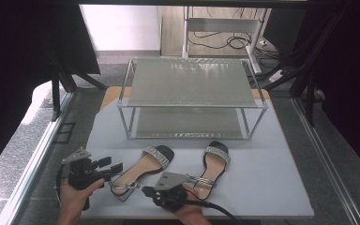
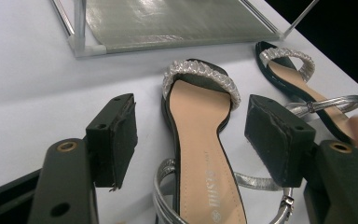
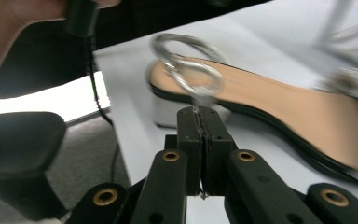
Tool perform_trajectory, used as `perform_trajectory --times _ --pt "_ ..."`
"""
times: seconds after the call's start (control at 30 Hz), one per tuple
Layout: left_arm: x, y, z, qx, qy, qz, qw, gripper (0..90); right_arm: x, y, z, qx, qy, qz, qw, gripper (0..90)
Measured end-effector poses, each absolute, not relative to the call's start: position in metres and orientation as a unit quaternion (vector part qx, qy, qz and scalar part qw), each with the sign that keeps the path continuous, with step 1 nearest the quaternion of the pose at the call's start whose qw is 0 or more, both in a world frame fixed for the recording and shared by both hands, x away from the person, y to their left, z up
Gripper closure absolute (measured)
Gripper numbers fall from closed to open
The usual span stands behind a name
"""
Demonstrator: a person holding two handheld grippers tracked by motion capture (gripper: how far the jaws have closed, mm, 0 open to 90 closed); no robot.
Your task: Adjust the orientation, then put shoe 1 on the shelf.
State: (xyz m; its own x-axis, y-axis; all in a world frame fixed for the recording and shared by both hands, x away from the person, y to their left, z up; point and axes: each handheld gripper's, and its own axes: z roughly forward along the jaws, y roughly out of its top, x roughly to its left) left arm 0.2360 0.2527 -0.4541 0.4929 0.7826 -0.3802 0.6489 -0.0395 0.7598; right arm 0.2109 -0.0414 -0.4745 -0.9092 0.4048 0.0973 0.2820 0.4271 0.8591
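Right gripper [image 3: 200, 114]: we are pinching its closed fingers on the silver strap [image 3: 193, 77] of the tan, black-edged sandal [image 1: 143, 169] lying on the counter [image 1: 272, 183]; left gripper [image 2: 191, 140] is hovering open astride it. Next, probably: lifting toward the metal rack [image 1: 192, 82].

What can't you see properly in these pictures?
- Insole print on the left sandal, left gripper view: cut off by the bottom edge.
- Heel of the right sandal, high view: hidden by the right gripper.
- Toe strap at the right edge, right gripper view: blurred.
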Motion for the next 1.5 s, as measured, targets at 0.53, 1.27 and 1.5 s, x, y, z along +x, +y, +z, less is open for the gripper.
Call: perform_trajectory --times 0.53,1.27,1.5 --pt "0.24 0.228 -0.447 0.764 0.466 0.054 0.444 32.6 0.221 -0.192 -0.463 0.313 0.784 0.521 0.129 57.0" --pt "0.278 0.194 -0.435 0.844 0.434 0.029 0.314 29.8 0.233 -0.26 -0.461 0.379 0.748 0.526 0.14 50.0" --pt "0.289 0.176 -0.447 0.869 0.417 0.002 0.266 30.1 0.233 -0.26 -0.462 0.376 0.752 0.522 0.145 49.0"
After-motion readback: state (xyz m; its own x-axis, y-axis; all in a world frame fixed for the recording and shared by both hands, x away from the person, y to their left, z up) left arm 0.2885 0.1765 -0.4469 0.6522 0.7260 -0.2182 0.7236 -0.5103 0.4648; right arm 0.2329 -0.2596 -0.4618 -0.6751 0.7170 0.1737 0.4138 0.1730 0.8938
